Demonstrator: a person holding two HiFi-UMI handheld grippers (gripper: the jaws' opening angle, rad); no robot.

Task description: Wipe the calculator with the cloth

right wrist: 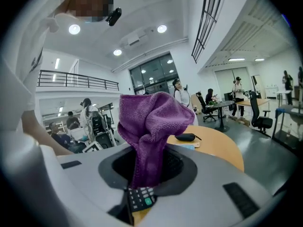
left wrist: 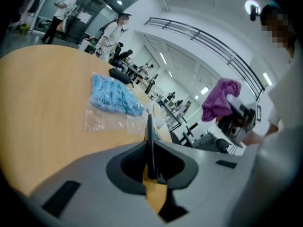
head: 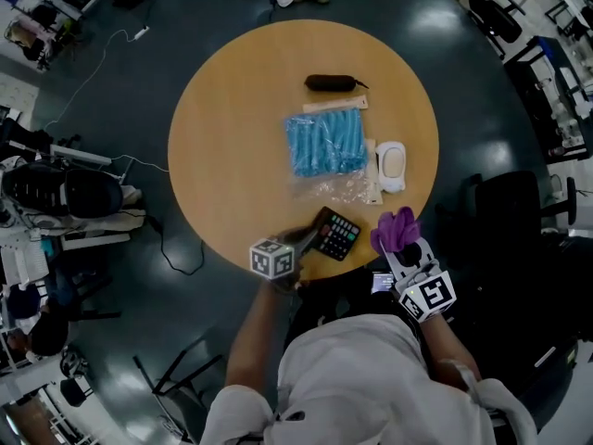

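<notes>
The black calculator (head: 335,234) is near the round table's front edge, with one end between the jaws of my left gripper (head: 304,240). In the left gripper view it appears edge-on as a thin dark slab (left wrist: 149,141), and the left gripper (left wrist: 150,151) is shut on it. To its right, just off the table edge, my right gripper (head: 400,248) holds a bunched purple cloth (head: 396,230). In the right gripper view the cloth (right wrist: 151,126) stands up out of the shut right gripper (right wrist: 147,167), and the calculator's keys (right wrist: 140,197) show below it.
On the wooden table (head: 222,137) lie a clear bag of blue items (head: 324,145), a black pouch (head: 331,83) and a white device (head: 392,165). A black office chair (head: 505,207) stands to the right. Cables and equipment lie on the floor at the left.
</notes>
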